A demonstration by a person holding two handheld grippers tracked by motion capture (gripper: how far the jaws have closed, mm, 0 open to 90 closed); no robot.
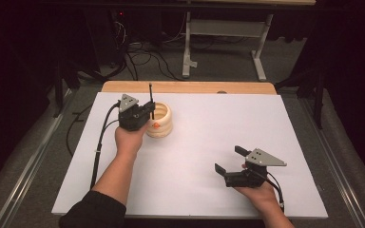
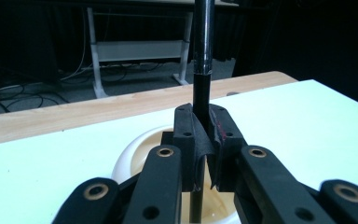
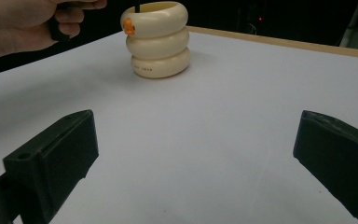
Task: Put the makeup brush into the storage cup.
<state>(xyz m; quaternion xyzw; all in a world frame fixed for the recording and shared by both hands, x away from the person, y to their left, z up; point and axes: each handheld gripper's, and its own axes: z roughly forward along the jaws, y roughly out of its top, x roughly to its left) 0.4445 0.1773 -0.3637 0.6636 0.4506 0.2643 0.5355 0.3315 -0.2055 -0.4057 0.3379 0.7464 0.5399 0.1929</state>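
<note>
Black jaws of the left gripper [image 2: 204,140] clamp an upright pen [image 2: 203,56] over the cream ringed holder [image 1: 160,121] near the table's [image 1: 209,142] far edge. Well apart, the right gripper [image 1: 229,160] rests wide apart, holding nothing.

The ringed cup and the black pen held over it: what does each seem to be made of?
Ringed cup: probably glazed ceramic or glossy plastic; cream, smooth, soft highlights on its three rounded rings. Black pen: likely plastic or lacquered metal; a bright streak runs down its barrel.

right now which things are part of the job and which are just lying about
In the job: black pen, upright, clamped in the left gripper above the cream ringed holder.

Lying about: idle right gripper, open; white mat; cables on the floor; desk frame.
</note>
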